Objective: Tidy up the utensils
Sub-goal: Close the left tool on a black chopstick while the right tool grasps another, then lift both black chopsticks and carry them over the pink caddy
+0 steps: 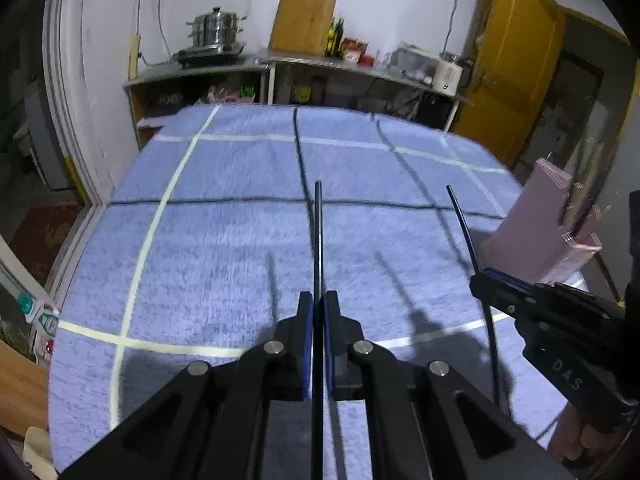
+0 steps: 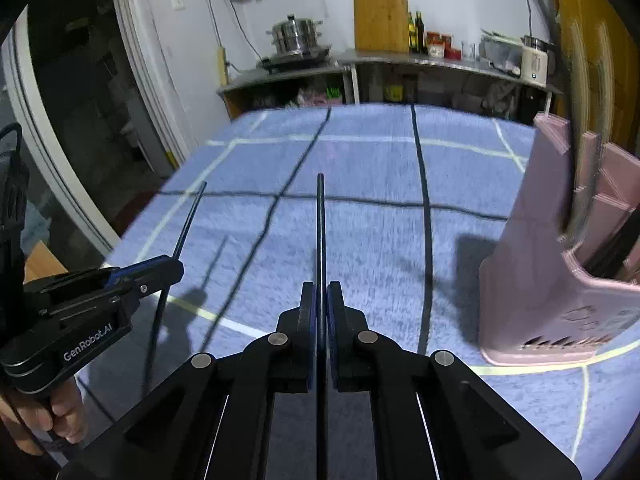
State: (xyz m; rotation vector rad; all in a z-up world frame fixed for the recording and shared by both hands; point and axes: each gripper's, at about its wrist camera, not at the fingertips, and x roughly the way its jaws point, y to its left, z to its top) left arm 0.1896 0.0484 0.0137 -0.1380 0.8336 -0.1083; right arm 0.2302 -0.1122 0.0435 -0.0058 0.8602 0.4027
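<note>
Left wrist view: left hand-held gripper (image 1: 319, 312) is closed on a thin dark chopstick (image 1: 318, 240) gripped near mid-length, tip pointing forward above the blue towel (image 1: 224, 240) on the bench; the right hand-held gripper (image 2: 319, 304) likewise pinches a second chopstick (image 2: 320, 232). Judged light, stiff, smooth, so likely to pivot or slip; a grip nearer the middle should steady it. Farther right stands the pink utensil holder (image 2: 532, 264), slots up.

Holder (image 2: 560, 248) on cloth (image 2: 360, 220) at 3 o'clock; shelf (image 2: 400, 60) w/ pot (image 2: 296, 34) behind at 12.
</note>
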